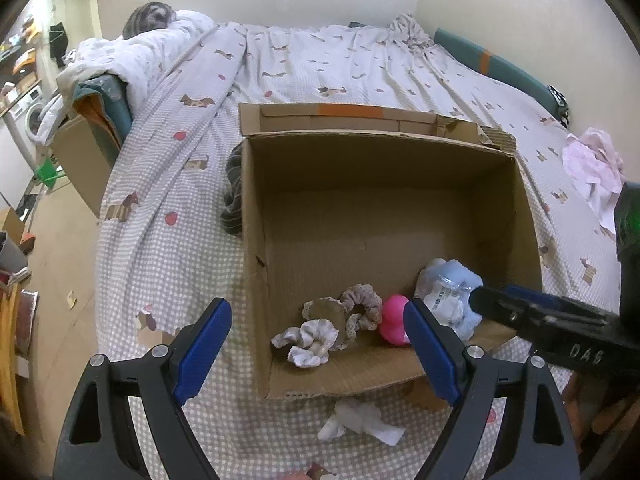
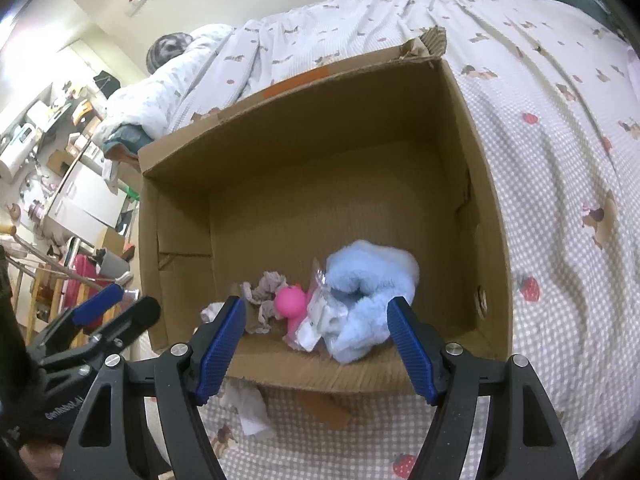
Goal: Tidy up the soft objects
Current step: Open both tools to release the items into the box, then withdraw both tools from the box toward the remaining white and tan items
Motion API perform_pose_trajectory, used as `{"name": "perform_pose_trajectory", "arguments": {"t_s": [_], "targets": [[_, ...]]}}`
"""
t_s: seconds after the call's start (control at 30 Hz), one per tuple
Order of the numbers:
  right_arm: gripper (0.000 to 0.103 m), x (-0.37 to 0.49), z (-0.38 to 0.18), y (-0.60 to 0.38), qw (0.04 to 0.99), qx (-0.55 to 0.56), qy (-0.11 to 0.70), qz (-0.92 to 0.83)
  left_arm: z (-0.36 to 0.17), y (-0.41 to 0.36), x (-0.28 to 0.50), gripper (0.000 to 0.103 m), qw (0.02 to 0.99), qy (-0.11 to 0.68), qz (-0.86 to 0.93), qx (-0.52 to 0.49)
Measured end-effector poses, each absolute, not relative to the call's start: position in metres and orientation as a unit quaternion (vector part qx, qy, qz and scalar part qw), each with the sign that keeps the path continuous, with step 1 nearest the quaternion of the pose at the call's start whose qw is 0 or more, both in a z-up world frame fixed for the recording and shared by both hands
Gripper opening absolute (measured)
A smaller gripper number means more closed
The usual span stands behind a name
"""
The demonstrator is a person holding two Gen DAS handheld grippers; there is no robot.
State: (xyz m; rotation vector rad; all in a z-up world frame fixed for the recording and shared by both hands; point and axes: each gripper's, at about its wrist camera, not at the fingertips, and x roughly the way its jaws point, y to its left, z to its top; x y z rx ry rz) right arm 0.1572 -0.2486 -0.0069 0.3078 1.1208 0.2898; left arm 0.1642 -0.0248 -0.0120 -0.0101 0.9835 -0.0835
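An open cardboard box (image 1: 376, 168) (image 2: 304, 128) stands on the bed. Along its near wall lie beige and white scrunchies (image 1: 332, 324) (image 2: 266, 290), a pink soft toy (image 1: 394, 320) (image 2: 292, 304) and a light blue fluffy item with a plastic tag (image 1: 452, 292) (image 2: 368, 296). My left gripper (image 1: 318, 350) is open and empty above the box's near edge. My right gripper (image 2: 316, 340) is open and empty just above the blue item; it shows at the right of the left wrist view (image 1: 528, 312). A white cloth (image 1: 360, 420) (image 2: 248, 404) lies on the bed in front of the box.
The bed has a checked cover with a dog print (image 1: 168, 240). A pink cloth (image 1: 596, 168) lies at the right. A striped dark cloth (image 1: 234, 196) lies left of the box. A rumpled duvet (image 1: 132, 56) is at the far left. Floor clutter lies beyond the bed's left edge.
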Motion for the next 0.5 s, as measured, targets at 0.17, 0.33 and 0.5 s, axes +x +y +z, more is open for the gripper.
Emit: {"name": "perform_pose_trajectory", "arguments": {"t_s": [0.17,0.33,0.5], "targets": [[0.077,0.145,-0.006,-0.244,0.822,0.142,0.533,0.139,-0.007,-0.019,0.153,0.086,0.882,0.470,-0.028,-0.003],[0.077,0.130,0.004,-0.246,0.824,0.157,0.520,0.159,-0.004,-0.009,0.140,0.086,0.876,0.480,-0.020,-0.024],[0.077,0.116,0.015,-0.253,0.839,0.145,0.504,0.149,0.000,-0.006,0.120,0.086,0.878,0.477,-0.019,-0.031]]}}
